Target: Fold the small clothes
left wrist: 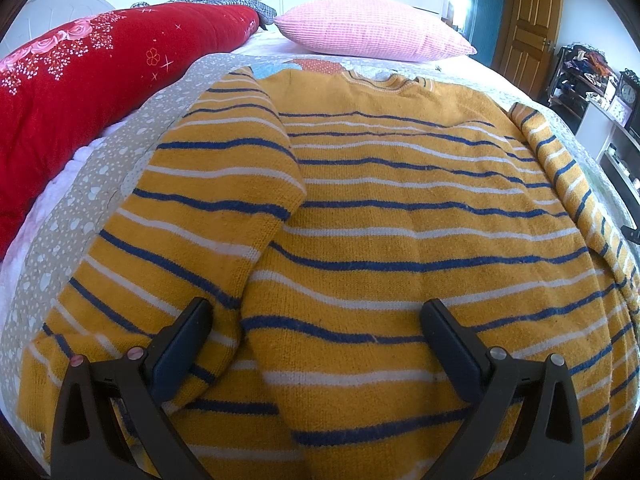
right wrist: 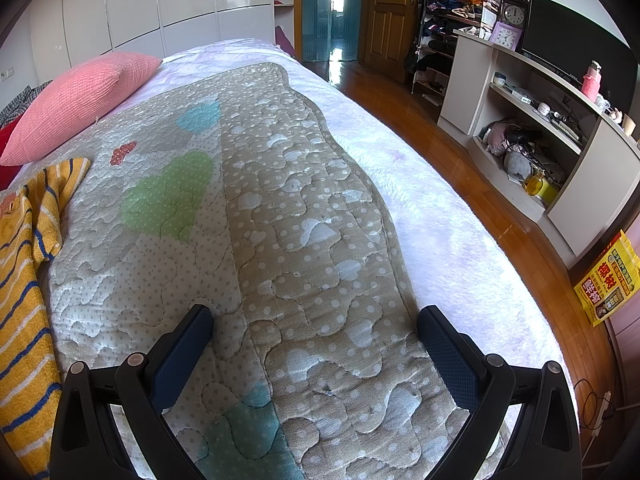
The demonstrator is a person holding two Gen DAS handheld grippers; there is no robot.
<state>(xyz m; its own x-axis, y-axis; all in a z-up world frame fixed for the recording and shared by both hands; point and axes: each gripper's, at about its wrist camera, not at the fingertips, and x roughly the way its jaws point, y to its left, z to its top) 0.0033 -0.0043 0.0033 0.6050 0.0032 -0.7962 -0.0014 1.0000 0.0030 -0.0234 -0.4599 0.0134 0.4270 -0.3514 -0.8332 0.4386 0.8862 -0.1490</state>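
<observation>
A small mustard-yellow sweater (left wrist: 400, 208) with blue and white stripes lies flat on the quilted bed cover (left wrist: 100, 184), collar away from me. Its left sleeve (left wrist: 208, 184) is folded in over the body; the right sleeve (left wrist: 560, 168) lies along the right side. My left gripper (left wrist: 316, 312) is open and empty, low over the sweater's hem end. In the right wrist view my right gripper (right wrist: 316, 316) is open and empty over the bare quilt (right wrist: 320, 208), with the sweater (right wrist: 24, 280) at the left edge.
A pink pillow (left wrist: 372, 28) and a red floral quilt (left wrist: 80, 80) lie at the head of the bed. The bed edge (right wrist: 480, 248) drops to a wooden floor (right wrist: 440, 128). A white shelf unit (right wrist: 540, 120) and yellow box (right wrist: 608, 276) stand to the right.
</observation>
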